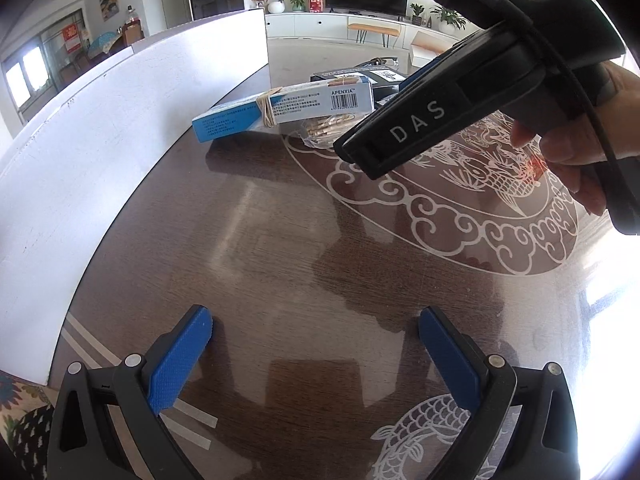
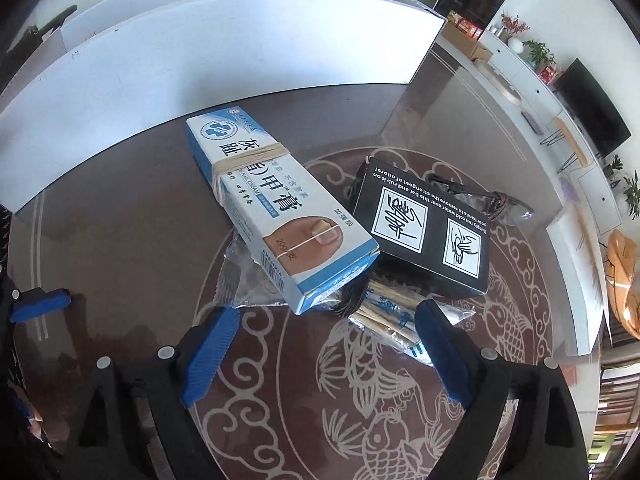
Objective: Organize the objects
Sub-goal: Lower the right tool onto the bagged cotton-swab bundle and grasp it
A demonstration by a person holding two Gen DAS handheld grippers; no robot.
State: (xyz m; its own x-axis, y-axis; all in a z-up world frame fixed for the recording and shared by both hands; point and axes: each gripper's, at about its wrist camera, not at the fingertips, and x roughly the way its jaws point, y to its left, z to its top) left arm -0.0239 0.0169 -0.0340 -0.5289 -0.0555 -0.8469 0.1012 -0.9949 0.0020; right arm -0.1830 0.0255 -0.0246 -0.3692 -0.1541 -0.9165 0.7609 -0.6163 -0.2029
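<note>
A blue-and-white cream box point(image 2: 276, 208), bound with rubber bands, lies tilted on a clear bag of wooden sticks point(image 2: 390, 314). A black box point(image 2: 424, 232) with white pictograms sits to its right, and dark glasses point(image 2: 484, 200) lie behind it. My right gripper point(image 2: 324, 340) hovers just in front of the pile, open, nothing between its blue pads. In the left wrist view the cream box point(image 1: 288, 110) and the sticks point(image 1: 324, 130) sit far ahead. My left gripper point(image 1: 316, 348) is open over bare table. The right gripper's black body point(image 1: 460, 112), held by a hand point(image 1: 576, 152), hangs above the pile.
The dark glass table point(image 1: 260, 248) carries white fish and cloud patterns. A white board point(image 2: 200, 52) curves along the table's far-left side; in the left view the board point(image 1: 100, 152) stands at left. A living room with a TV point(image 2: 596, 116) and cabinets lies beyond.
</note>
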